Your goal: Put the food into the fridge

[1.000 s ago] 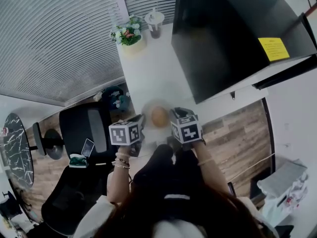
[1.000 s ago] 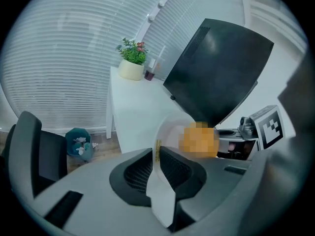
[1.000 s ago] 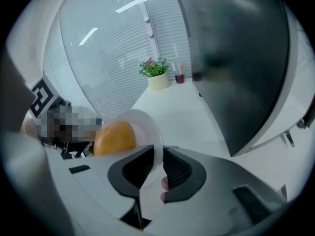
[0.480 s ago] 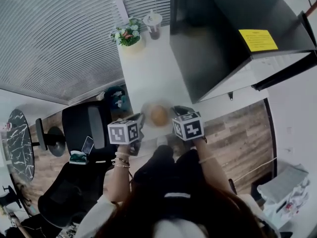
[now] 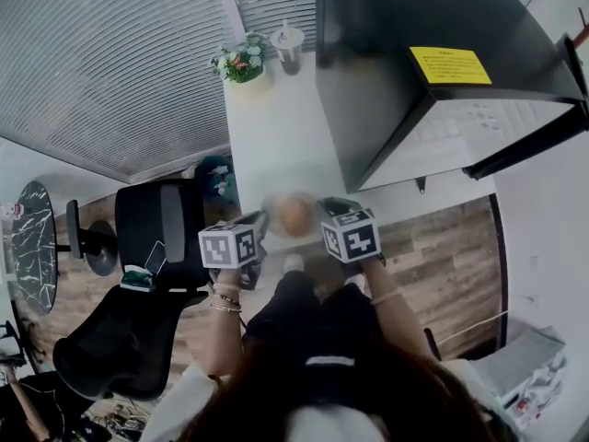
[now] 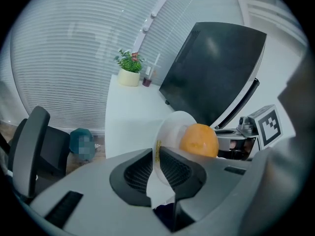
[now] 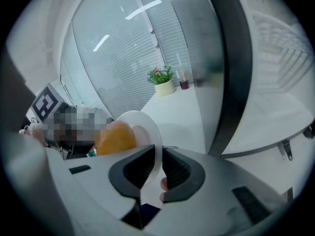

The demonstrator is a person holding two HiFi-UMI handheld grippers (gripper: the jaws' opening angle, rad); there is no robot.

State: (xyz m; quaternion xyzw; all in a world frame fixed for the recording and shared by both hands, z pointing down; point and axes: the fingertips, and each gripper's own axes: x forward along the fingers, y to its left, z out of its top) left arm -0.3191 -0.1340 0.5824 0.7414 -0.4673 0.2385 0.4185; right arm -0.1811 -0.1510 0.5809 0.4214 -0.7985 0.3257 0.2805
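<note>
white counter (image 5: 276, 136): potted plant (image 5: 241, 63), cup (image 5: 288, 46), fridge (image 5: 396, 53) | wood floor (image 5: 442, 256)

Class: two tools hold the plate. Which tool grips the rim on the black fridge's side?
The right tool: it clamps the plate on the rim nearest the fridge. The left tool clamps the opposite rim, toward the black chairs.

You had the round orange food (image 6: 199, 140) resting on a white plate (image 6: 172, 127), lifted in the air near the black fridge (image 6: 211, 68), which bore a yellow label on top.
</note>
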